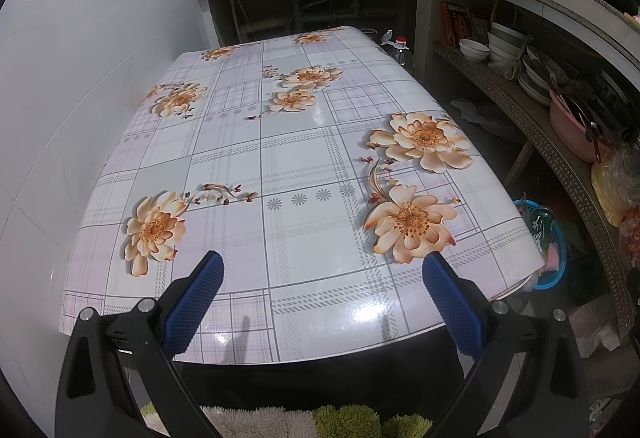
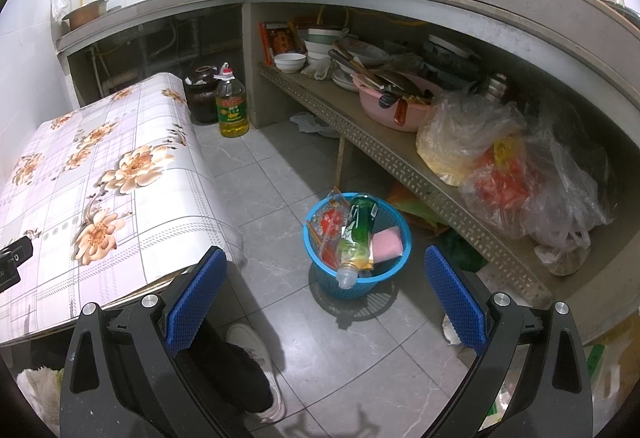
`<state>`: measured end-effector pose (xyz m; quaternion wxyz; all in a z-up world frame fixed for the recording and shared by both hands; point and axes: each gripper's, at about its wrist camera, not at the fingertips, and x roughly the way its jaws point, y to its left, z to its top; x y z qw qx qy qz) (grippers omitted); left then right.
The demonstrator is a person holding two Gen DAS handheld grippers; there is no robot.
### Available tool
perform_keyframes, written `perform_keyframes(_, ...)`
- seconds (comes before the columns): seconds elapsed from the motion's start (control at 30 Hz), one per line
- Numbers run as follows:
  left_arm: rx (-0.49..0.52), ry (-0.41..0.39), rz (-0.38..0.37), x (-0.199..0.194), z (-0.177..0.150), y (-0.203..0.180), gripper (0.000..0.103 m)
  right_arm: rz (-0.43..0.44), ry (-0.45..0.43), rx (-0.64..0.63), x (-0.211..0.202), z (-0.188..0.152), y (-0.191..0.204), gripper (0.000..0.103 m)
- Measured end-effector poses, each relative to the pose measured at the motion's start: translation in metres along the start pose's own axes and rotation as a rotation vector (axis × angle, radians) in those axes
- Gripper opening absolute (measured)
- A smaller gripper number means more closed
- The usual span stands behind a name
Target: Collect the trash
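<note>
Trash sits gathered in the blue basket on the floor beside the worktop, so both left gripper and right gripper hang with jaws spread wide, holding nothing.

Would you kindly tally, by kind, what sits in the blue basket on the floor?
In the blue basket:
Green plastic bottle: 1
Pink sponge: 1
Red-printed clear wrapper: 1
Total: 3 that can be made out; anything beneath is hidden.

Open tiled floor lies left of the blue basket, bounded by the table. The perforated shelf edge overhangs just right of the basket. A plastic bottle and pink sponge crowd its mouth.
</note>
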<state>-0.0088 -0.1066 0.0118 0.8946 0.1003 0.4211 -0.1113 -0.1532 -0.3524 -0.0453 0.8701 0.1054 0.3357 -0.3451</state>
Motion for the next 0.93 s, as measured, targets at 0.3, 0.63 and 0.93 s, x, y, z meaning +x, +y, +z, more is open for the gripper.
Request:
perform_keyframes(0.3, 0.0, 0.002, 0.0, -0.0001, 0.0, -0.0006, 0.097, 0.0, 0.0, 0.001, 0.0001, -0.0001, 0.0001, 0.095)
perform_keyframes(0.63, 0.003, 0.003, -0.002, -0.0008, -0.0025, -0.0016, 0.097, 0.001, 0.0, 0.001, 0.0, -0.0006, -0.0011, 0.095)
perform_keyframes(0.93, 0.007, 0.012, -0.007, 0.0, -0.0022, -0.0031, 0.097, 0.001, 0.0, 0.001, -0.0005, -0.0004, 0.0, 0.095)
